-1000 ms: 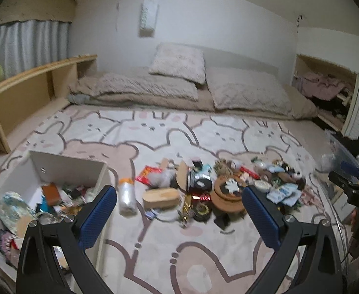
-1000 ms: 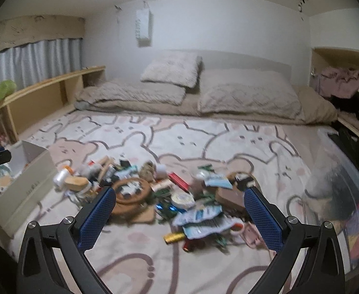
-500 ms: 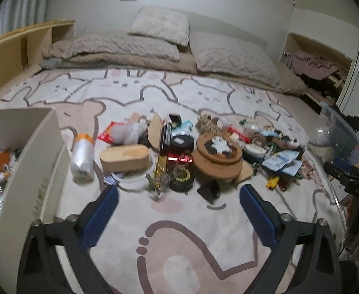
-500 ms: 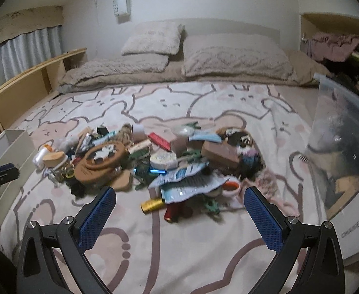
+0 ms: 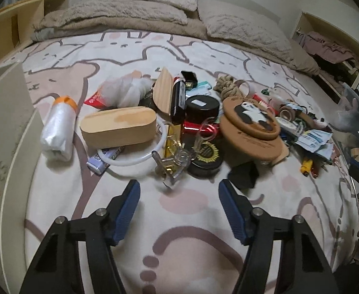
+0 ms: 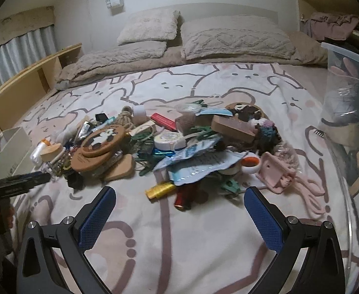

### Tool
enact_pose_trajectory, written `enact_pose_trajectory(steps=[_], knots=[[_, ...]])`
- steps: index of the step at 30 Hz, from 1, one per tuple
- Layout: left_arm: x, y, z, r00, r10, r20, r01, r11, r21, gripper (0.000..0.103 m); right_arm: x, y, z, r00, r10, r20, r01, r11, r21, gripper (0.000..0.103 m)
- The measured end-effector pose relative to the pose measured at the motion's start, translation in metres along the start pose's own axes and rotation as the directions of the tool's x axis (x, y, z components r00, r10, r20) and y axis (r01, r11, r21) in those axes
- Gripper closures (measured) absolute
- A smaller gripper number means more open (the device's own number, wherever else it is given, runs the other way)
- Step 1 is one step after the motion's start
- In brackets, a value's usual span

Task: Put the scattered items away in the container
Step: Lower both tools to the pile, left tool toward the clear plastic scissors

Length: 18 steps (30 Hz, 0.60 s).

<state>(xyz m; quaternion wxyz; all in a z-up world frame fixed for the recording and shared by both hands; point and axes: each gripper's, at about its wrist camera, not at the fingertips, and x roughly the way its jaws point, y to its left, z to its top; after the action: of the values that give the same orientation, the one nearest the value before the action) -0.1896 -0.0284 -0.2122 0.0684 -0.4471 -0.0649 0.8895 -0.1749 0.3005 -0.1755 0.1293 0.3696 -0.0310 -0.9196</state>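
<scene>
A: While both claws sit empty, log this quick. Left gripper [image 5: 179, 197] has its jaws apart, nothing between them, low over the bedspread [image 5: 179, 250] just short of the clear plastic clip [image 5: 177, 163] at the pile's near edge.

B: Right one?

A: Right gripper [image 6: 179, 201] spread wide too, holding nothing, facing the gold thread spool [image 6: 160, 190] and red tube [image 6: 183, 199].

B: Container?

A: White box [image 5: 7, 132] at far left, touching the bedspread; its inside isn't visible now, so can't say what's in it.

B: Progress?

A: Early, I'd judge. Wooden oval box [image 5: 118, 129], wrapped bottle [image 5: 58, 128], panda disc [image 5: 251, 117], pink case [image 6: 275, 171], blue packets [image 6: 194, 161] all lie out on the bed. Nearly the whole pile left.
</scene>
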Motion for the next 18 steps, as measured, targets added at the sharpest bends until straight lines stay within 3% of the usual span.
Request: enact_pose_trajectory(steps=[2, 8, 12, 15, 18], knots=[[0.009, 0.001, 0.002, 1.000, 0.023, -0.015, -0.022, 1.000, 0.011, 0.056, 0.001, 0.005, 0.000, 1.000, 0.023, 0.002, -0.023, 1.000, 0.010, 0.000], [0.021, 0.006, 0.007, 1.000, 0.004, -0.014, -0.004, 1.000, 0.013, 0.056, 0.012, 0.030, -0.001, 0.992, 0.121, -0.048, -0.120, 0.993, 0.020, 0.000], [0.023, 0.005, 0.012, 1.000, -0.022, -0.001, 0.022, 0.999, 0.029, 0.056, 0.026, 0.060, -0.003, 0.986, 0.126, -0.109, -0.130, 0.991, -0.034, 0.000], [0.024, 0.008, 0.014, 0.999, -0.041, -0.001, 0.041, 0.999, 0.030, 0.066, 0.040, 0.082, -0.005, 0.981, 0.110, -0.160, -0.121, 0.991, -0.061, 0.000], [0.024, 0.008, 0.015, 0.999, -0.048, 0.001, 0.048, 0.998, 0.031, 0.068, 0.051, 0.101, -0.008, 0.968, 0.158, -0.198, -0.175, 0.982, -0.074, 0.000]])
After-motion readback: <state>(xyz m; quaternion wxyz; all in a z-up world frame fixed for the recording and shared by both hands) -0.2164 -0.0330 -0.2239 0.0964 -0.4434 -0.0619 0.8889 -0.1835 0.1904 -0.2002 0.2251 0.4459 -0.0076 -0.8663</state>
